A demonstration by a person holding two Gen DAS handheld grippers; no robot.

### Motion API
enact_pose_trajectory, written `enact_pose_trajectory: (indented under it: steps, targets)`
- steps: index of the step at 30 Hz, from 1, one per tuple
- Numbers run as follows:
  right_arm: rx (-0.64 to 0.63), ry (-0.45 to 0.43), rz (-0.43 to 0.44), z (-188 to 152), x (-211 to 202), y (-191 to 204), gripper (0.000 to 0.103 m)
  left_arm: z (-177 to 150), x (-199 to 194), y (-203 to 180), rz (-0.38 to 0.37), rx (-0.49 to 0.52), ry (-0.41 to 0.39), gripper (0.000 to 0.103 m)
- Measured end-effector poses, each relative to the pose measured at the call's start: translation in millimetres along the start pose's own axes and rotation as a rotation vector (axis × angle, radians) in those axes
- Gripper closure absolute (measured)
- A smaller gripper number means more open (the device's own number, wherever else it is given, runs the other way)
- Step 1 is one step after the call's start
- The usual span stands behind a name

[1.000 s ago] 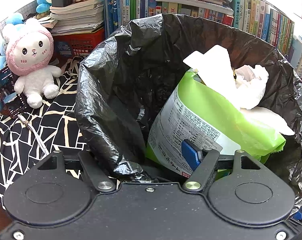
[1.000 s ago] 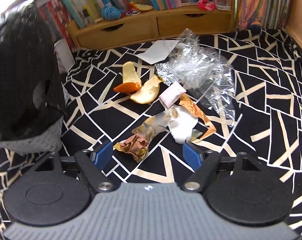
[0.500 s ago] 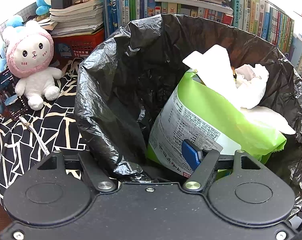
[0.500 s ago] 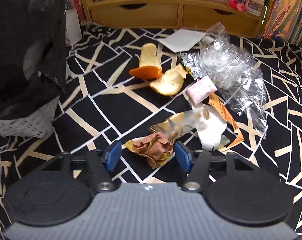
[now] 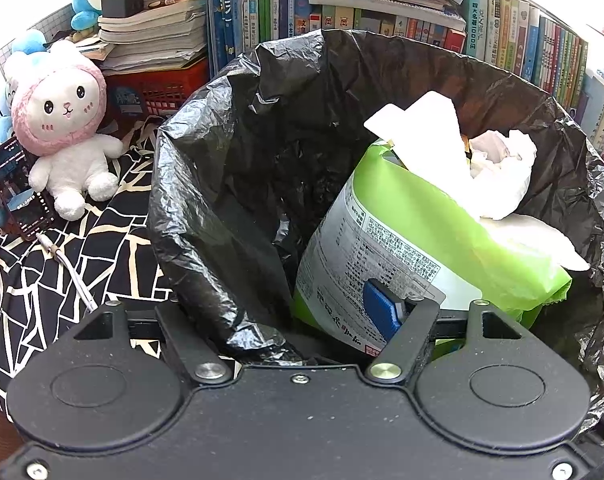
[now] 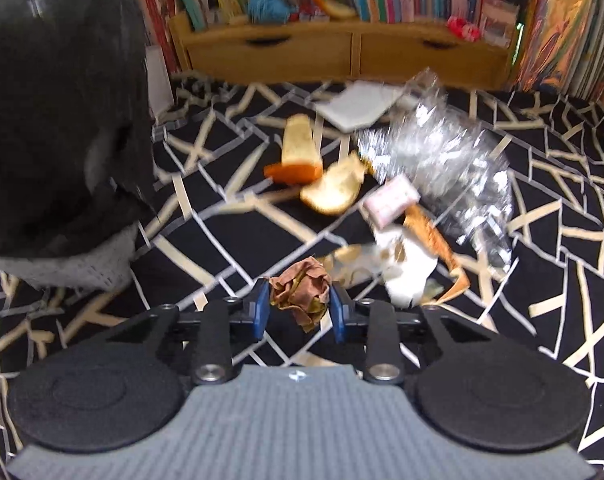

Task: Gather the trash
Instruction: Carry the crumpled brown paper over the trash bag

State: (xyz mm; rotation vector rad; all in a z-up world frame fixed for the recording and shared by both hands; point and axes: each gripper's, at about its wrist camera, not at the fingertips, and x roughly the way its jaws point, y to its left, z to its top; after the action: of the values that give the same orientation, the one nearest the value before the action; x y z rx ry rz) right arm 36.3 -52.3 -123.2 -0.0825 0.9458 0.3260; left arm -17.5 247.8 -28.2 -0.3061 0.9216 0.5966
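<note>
A bin lined with a black bag (image 5: 229,184) fills the left wrist view; inside lean a green packet (image 5: 442,240) and white tissues (image 5: 498,172). My left gripper (image 5: 297,316) straddles the bag's near rim. Its right pad (image 5: 378,312) is inside the bin and its left finger is hidden behind the bag. On the black patterned cloth (image 6: 229,240), my right gripper (image 6: 299,310) is closing. A crumpled brown paper ball (image 6: 302,290) sits between its blue pads, which touch the ball's sides. Beyond lie orange peels (image 6: 297,156), a pink wrapper (image 6: 390,200), clear plastic (image 6: 442,152) and a torn white wrapper (image 6: 406,264).
The bin (image 6: 53,120) stands left of the right gripper. A wooden drawer unit (image 6: 342,52) and rows of books (image 5: 342,12) close off the back. A plush bunny (image 5: 61,128), a phone (image 5: 17,188) and a cable (image 5: 73,268) lie left of the bin.
The right gripper's jaws have narrowed from wide apart to touching the brown paper ball, and the view has shifted and rolled slightly. The left gripper and bin look the same.
</note>
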Motion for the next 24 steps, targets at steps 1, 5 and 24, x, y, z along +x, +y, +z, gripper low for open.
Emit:
enact_pose_trajectory:
  steps: [1,5,24]
  targets:
    - [0.006,-0.018,0.006,3.9,-7.1,-0.6,0.068,0.1,0.1,0.2,-0.001,0.0,0.0,0.032]
    - [0.029,-0.106,0.036,24.2,-37.7,-1.4,0.069,0.4,0.3,0.0,-0.001,0.0,0.001,0.032]
    - [-0.092,-0.384,0.32,136.9,-128.5,97.9,0.067,-3.0,0.3,4.2,-0.034,-0.013,0.004,0.03]
